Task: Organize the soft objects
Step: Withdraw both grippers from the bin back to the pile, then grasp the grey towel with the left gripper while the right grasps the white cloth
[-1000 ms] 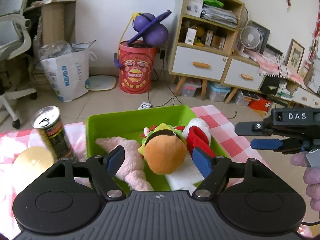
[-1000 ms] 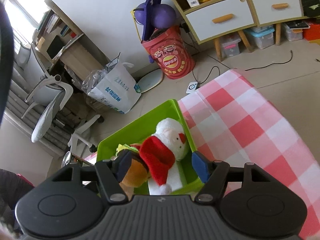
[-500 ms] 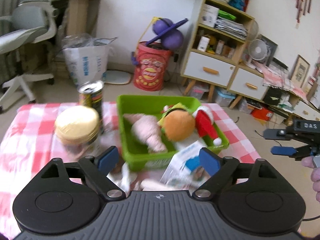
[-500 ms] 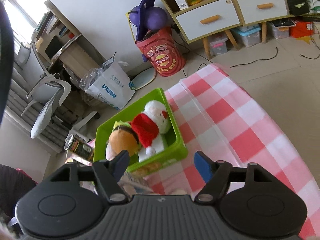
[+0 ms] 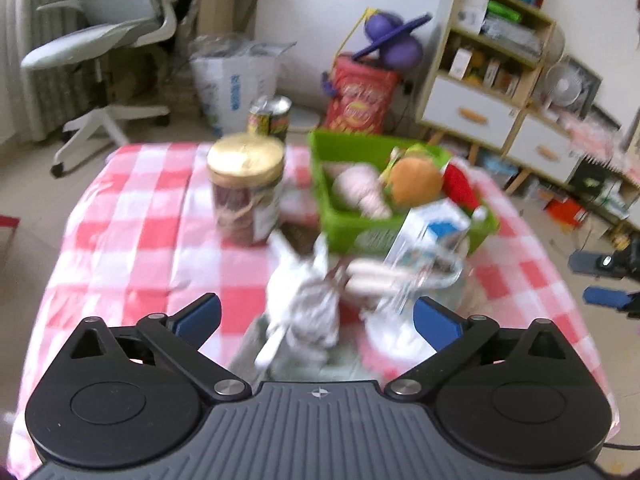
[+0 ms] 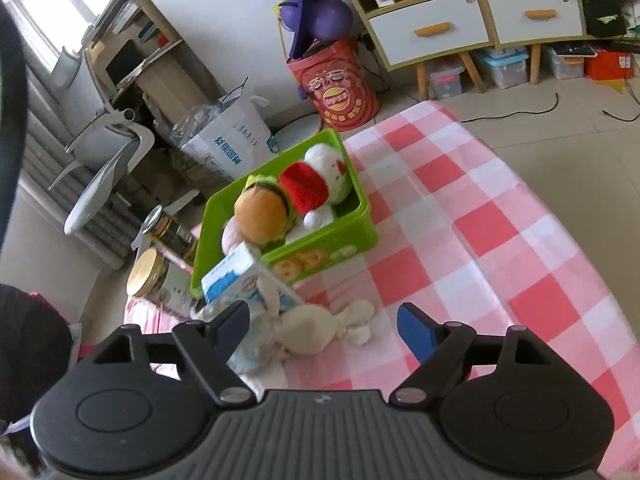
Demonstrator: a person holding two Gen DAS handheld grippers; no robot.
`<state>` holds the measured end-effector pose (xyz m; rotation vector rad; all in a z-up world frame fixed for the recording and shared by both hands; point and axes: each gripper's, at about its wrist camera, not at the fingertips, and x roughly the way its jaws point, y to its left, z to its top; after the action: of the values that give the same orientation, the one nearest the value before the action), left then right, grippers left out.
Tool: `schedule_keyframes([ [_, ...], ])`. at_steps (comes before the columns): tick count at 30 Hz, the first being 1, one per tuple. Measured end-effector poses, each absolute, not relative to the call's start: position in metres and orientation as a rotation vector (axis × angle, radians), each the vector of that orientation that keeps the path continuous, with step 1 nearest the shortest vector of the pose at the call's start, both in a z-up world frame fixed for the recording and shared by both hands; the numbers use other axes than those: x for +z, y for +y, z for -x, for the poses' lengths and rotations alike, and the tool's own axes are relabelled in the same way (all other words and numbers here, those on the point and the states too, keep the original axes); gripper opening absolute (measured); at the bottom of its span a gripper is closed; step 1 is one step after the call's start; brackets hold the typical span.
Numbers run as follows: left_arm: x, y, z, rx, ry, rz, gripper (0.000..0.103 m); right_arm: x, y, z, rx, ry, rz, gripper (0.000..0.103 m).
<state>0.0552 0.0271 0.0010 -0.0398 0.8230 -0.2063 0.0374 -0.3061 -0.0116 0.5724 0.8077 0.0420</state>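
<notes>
A lived-in room with white walls point(image 5: 304, 20) and a pale tiled floor point(image 6: 568, 128). At the far right stands a light wooden shelf unit point(image 5: 496, 64) with white drawers and orange handles, clear storage boxes point(image 6: 504, 68) beneath it. Beside it, against the wall, a red printed bin point(image 5: 362, 96) holds a purple ball toy point(image 5: 394, 42). Farther left sit a white paper sack point(image 5: 236, 76), a grey office chair point(image 5: 108, 36) and a wooden desk point(image 6: 148, 68). Daylight enters from a window point(image 6: 40, 32) at the far left. A small fan point(image 5: 562, 90) rests on the low cabinet.
</notes>
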Motion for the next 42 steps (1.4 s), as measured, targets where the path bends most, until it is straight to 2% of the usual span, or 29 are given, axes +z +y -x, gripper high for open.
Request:
schedule_keyframes([
  [19,-0.064,0.035,-0.042,-0.147,1.074,-0.003,0.095,-0.066,-0.219,-0.036,0.136,1.018,-0.313,0.064],
  [30,-0.079,0.034,-0.043,-0.195,1.110,-0.016,0.092,-0.080,-0.195,-0.046,0.125,1.065,-0.305,0.064],
  [39,-0.084,0.049,-0.049,-0.210,1.102,0.040,0.076,-0.087,-0.190,-0.050,0.176,0.991,-0.298,0.064],
  [42,-0.088,0.052,-0.051,-0.225,1.102,0.038,0.067,-0.094,-0.187,-0.056,0.199,0.983,-0.298,0.064],
])
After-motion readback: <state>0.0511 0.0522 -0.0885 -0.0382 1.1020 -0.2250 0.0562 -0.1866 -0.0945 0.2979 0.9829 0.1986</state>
